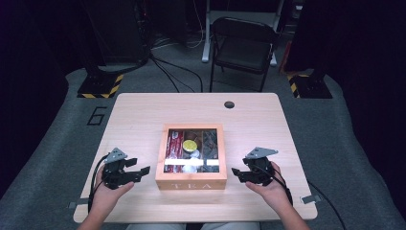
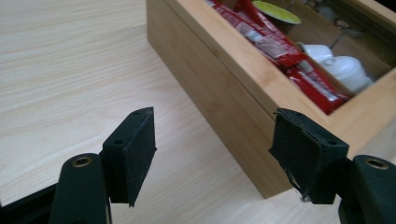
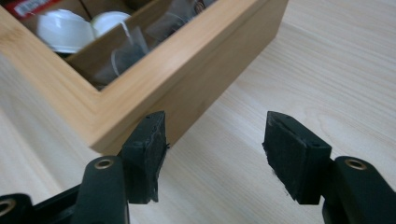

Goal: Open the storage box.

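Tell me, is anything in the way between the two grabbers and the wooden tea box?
Nothing visible is. The left gripper and the right gripper sit either side of the tea box, jaws open, with just bare table between them and its wooden sides.

High view soft and low-res, table (image 1: 143, 115) evenly lit from above against a near-black room, white glare strip on the box lid (image 1: 191, 162); gripper views brighter, far edges out of focus.

Matt wooden tea box (image 1: 191, 181), glossy red sachets (image 2: 280, 51)
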A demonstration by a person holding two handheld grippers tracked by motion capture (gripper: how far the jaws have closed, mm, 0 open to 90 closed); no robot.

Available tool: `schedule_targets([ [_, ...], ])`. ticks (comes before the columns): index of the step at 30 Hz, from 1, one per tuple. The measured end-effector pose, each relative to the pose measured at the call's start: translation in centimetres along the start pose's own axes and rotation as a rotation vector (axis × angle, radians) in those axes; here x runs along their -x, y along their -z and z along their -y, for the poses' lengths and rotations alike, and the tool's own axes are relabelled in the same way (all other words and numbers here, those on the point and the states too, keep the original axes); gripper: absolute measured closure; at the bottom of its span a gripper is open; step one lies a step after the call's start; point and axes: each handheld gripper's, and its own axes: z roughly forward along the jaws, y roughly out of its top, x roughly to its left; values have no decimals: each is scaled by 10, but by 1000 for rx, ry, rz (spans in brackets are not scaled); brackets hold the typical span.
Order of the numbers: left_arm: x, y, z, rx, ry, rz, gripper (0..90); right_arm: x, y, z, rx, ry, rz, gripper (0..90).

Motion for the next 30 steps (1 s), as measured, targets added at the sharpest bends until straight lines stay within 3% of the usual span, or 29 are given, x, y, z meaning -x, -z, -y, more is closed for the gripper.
schedule_targets([
  [6, 10, 6, 2, 0, -10, 29, 335, -18, 13, -3, 15, 29, -59, 421],
  [10, 15, 7, 6, 2, 0, 51, 347, -25, 16, -2, 24, 47, -68, 436],
  [13, 21, 6, 11, -7, -27, 57, 362, -33, 14, 1, 24, 40, -85, 452],
  [23, 25, 0, 23, 10, -53, 62, 412, -36, -1, 15, 16, 36, -107, 498],
  [25, 26, 1, 25, 9, -41, 72, 417, -36, -3, 18, 11, 30, -112, 507],
  [30, 29, 2, 29, 6, -63, 90, 436, -38, -7, 22, 4, 21, -120, 530],
])
